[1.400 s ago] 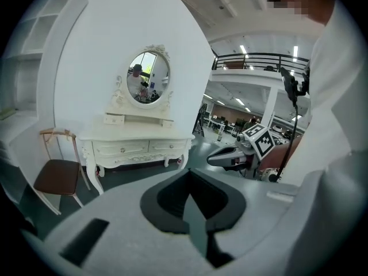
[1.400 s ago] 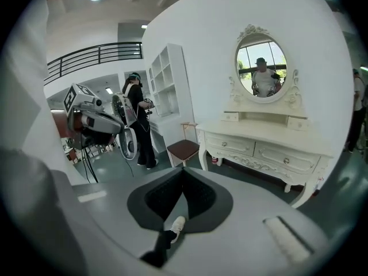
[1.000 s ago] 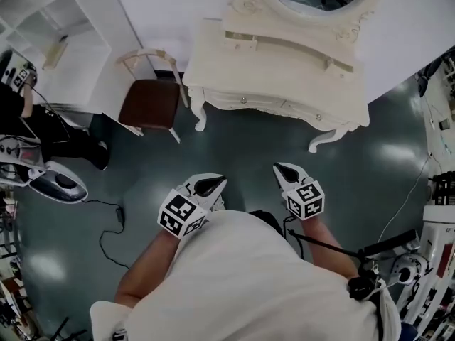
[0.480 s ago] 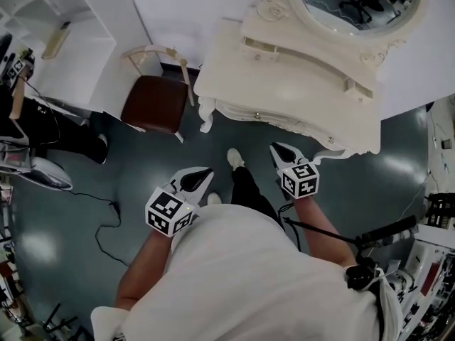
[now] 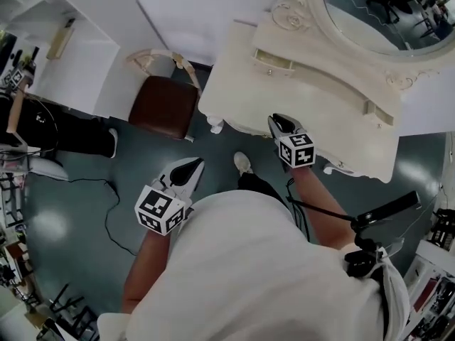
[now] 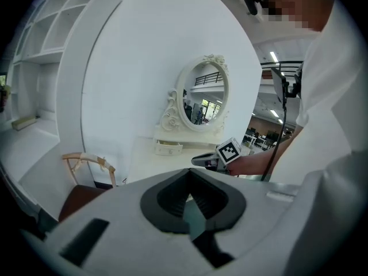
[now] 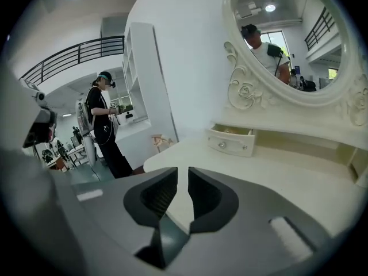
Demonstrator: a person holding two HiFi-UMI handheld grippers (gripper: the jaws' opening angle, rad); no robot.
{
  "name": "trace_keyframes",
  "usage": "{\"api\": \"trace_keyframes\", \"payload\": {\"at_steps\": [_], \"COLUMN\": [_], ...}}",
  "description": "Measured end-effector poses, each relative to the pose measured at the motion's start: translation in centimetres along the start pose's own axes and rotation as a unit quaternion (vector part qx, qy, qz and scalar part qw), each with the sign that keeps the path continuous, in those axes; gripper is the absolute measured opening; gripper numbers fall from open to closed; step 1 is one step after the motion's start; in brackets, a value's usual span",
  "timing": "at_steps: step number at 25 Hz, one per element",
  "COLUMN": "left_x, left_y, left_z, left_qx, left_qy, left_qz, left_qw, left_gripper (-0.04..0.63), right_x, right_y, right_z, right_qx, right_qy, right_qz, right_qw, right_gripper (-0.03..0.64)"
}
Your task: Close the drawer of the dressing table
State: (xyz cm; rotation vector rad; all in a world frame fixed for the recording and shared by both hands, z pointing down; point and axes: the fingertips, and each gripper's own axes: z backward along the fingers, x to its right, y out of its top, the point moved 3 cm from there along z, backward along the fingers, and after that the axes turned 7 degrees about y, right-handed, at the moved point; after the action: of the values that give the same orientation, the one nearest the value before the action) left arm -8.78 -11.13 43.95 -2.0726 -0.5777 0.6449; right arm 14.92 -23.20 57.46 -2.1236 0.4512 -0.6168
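The cream dressing table (image 5: 320, 112) fills the upper right of the head view. A small drawer (image 5: 274, 61) with a round knob sits on its top at the back left, pulled out a little; the right gripper view shows this drawer (image 7: 232, 140) ahead, its inside partly visible. My right gripper (image 5: 276, 119) hangs over the table's front edge, pointing at the drawer. Its jaws (image 7: 183, 171) have just been opening and stand a narrow gap apart with nothing between them. My left gripper (image 5: 193, 163) is over the floor left of the table, its jaws (image 6: 190, 172) together and empty.
A chair with a brown seat (image 5: 162, 104) stands left of the table. The oval mirror (image 5: 384, 13) rises behind the tabletop. White shelving (image 5: 64, 48) lines the far left, with a person in black (image 7: 103, 125) beside it. A cable (image 5: 106, 204) lies on the floor.
The dressing table has drawn closer. Both grippers moved forward; the right one went from over the floor to over the table's front edge. The left stays over the floor.
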Motion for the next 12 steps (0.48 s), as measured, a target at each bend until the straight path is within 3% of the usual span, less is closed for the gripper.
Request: {"api": "trace_keyframes", "payload": {"at_steps": [12], "left_x": [-2.2], "left_y": [4.4], "left_z": [-6.6], "left_qx": [-0.008], "left_qy": [0.056], "left_qz": [0.018], "left_qw": [0.9982], "left_gripper": [0.002], "right_x": [9.9], "right_y": [2.4], "right_z": [-8.4], "right_qx": [-0.013], "right_qy": [0.017], "right_qz": [-0.060], "right_qw": [0.998], "right_gripper": [0.091]}}
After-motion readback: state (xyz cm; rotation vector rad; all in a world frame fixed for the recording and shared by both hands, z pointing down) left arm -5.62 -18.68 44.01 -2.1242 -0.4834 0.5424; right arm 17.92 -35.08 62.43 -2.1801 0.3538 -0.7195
